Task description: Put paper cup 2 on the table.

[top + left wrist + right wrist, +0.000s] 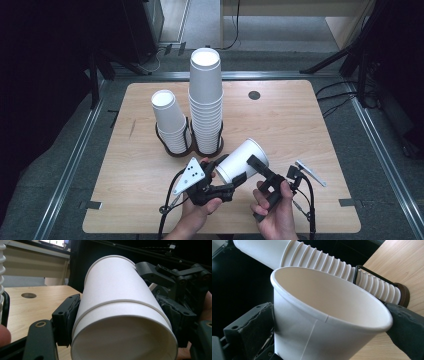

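A white paper cup hangs tilted above the front middle of the wooden table, held between both grippers. My left gripper is shut on it from the left. In the left gripper view its pads press on the cup, where a rim line circles the middle like one cup nested in another. My right gripper comes in from the right. In the right gripper view its jaws flank the cup just under the open rim, pads against the wall.
Behind the grippers a black double holder carries a tall cup stack and a shorter stack. A round dark hole sits at the table's back. A small grey-white tool lies at the right.
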### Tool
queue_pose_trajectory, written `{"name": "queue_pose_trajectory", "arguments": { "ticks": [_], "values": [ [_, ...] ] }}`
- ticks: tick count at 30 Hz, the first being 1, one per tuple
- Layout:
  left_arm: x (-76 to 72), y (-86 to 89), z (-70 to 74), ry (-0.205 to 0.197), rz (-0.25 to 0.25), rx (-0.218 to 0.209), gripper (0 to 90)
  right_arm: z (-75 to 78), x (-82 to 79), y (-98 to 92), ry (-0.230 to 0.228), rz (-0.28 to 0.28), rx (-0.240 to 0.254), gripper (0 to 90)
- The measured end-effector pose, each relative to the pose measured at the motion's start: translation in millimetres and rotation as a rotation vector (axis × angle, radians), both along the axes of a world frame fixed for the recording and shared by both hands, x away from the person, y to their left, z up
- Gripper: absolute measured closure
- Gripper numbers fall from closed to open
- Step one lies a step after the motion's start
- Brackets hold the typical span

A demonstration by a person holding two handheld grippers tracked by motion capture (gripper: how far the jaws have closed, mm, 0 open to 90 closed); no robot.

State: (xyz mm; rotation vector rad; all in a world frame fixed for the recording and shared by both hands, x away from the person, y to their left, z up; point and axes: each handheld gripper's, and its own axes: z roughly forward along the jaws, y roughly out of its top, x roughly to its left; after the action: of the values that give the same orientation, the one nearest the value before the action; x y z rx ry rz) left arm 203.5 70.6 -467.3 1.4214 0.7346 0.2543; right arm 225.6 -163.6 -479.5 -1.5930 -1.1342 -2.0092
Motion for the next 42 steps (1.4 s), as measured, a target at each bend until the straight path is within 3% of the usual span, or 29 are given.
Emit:
{"name": "queue_pose_trajectory", "arguments": {
  "ticks": [11, 13, 14, 20, 24, 28, 29, 34, 36, 40, 41, 42],
  "values": [
    [-1.6, -6.3, -3.0, 0.008, -0.036, 0.011, 24.0, -6.6, 1.8, 0.4, 0.013, 0.005, 0.053, 2.2],
    [0.5, -6.2, -3.9, 0.025, -0.049, -0.002, 23.3, -7.5, 1.7, 0.5, 0.009, -0.002, 0.066, 3.3],
    [3.8, -4.5, -5.6, 0.056, -0.070, -0.009, 22.7, -7.2, 0.5, 1.3, -0.003, -0.005, 0.063, 8.6],
    [7.3, -1.7, -5.0, 0.080, -0.108, -0.014, 20.2, -3.6, -2.3, 1.8, -0.034, -0.034, 0.019, 12.8],
    [10.2, -1.2, -4.8, 0.098, -0.138, -0.005, 11.6, 1.1, -4.0, 0.6, -0.073, -0.053, 0.000, 13.5],
    [10.2, 0.0, -3.7, 0.089, -0.131, 0.003, 7.8, 5.2, -3.6, -4.5, -0.106, -0.094, -0.036, 13.6],
    [10.3, 0.0, -3.3, 0.089, -0.126, 0.008, 2.0, 7.4, -3.3, -7.3, -0.123, -0.111, -0.051, 13.6],
    [12.2, 1.9, -3.2, 0.095, -0.115, 0.021, 1.5, 12.6, -1.8, -13.6, -0.168, -0.146, -0.090, 13.6],
    [13.0, 2.8, -3.4, 0.096, -0.110, 0.027, 1.5, 16.8, -2.0, -16.7, -0.204, -0.179, -0.149, 13.6],
    [13.9, 4.0, -3.6, 0.099, -0.101, 0.032, 1.5, 20.5, -2.0, -19.4, -0.230, -0.209, -0.195, 13.6],
    [14.7, 5.1, -3.7, 0.101, -0.095, 0.031, 1.5, 22.4, -2.1, -20.5, -0.252, -0.225, -0.239, 13.6],
    [14.7, 5.1, -3.7, 0.101, -0.095, 0.031, 1.5, 22.4, -2.1, -20.5, -0.252, -0.225, -0.239, 13.6]
  ]
}}
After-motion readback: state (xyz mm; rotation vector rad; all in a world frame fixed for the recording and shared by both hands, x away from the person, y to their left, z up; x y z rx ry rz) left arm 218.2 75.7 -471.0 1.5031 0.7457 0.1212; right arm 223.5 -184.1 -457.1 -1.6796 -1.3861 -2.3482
